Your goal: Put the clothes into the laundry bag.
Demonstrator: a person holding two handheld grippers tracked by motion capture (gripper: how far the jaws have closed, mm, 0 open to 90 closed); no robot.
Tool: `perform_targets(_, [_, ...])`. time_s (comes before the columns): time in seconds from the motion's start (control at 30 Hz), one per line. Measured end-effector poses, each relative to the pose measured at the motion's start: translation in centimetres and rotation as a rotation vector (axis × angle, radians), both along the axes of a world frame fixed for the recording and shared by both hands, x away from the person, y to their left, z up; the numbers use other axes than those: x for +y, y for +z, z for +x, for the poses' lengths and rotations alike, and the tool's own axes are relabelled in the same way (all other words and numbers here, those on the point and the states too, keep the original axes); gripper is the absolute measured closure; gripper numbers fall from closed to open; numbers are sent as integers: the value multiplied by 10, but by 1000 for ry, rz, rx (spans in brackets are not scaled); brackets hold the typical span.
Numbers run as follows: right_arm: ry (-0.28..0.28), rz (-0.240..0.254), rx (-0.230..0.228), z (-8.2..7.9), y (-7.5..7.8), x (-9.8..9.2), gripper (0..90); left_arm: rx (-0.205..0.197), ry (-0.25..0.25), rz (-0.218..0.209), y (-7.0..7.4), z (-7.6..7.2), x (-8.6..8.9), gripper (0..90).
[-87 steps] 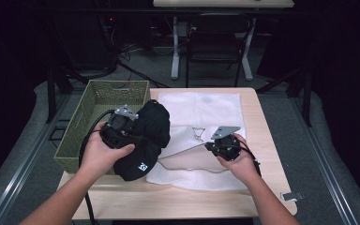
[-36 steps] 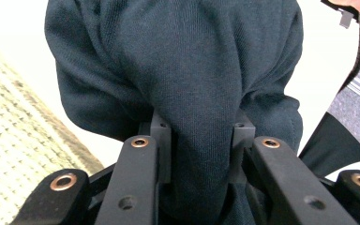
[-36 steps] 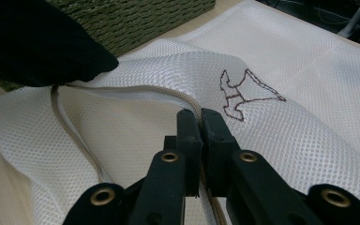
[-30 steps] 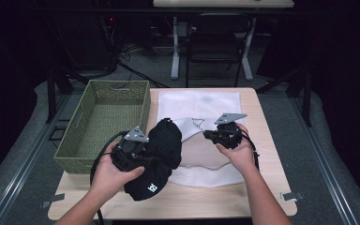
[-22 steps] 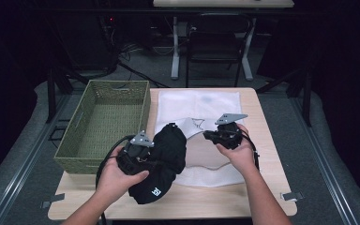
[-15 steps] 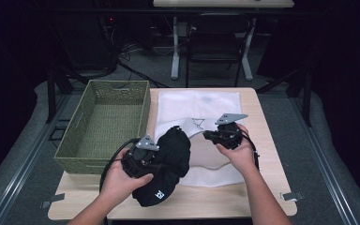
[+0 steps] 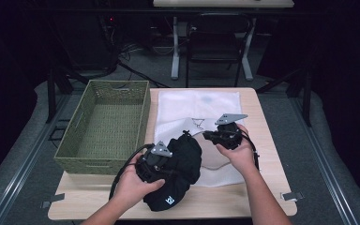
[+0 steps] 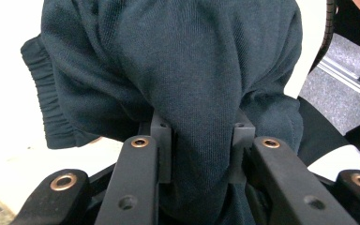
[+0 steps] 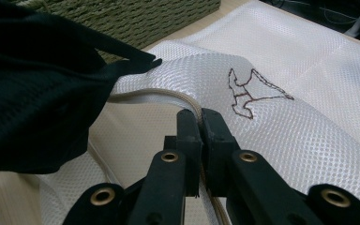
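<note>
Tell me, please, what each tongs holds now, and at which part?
The left tongs grip the dark garment by a bunched fold. The right tongs pinch the white mesh bag at its corded opening edge.

Black garment, white mesh bag — olive woven basket.

White mesh bag, brown embroidered figure; beige-corded rim lifted, pinched between closed black jaws of right gripper. Dark garment at left, overlapping the rim. Green basket behind. Table beneath.
</note>
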State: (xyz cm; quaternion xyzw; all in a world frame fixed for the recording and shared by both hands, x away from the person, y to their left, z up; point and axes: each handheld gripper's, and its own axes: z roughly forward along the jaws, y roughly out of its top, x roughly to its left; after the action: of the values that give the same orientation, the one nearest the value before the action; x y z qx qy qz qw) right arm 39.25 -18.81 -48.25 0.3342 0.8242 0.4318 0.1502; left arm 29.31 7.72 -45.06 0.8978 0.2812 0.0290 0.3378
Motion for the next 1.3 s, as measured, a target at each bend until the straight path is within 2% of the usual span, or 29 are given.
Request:
perform_targets(0.17, [-2,0,1,0,-1,0,870,-1,-15,3,-8,0,-7,720])
perform_targets(0.7, [-3,-1,4,-1,-1,0,870,33,-65,12,-28,3,-30,720])
perform_targets(0.93, [-4,-1,1,-1,-1,0,870,46,-67,18,-37,7,-36,720])
perform_targets(1.03, [-3,-1,2,-1,-1,1,870,42,-60,34,-47,10,-39,720])
perform_targets(1.3, [-2,-2,1,-2,-1,1,870,72,-40,25,-62,17,-39,720])
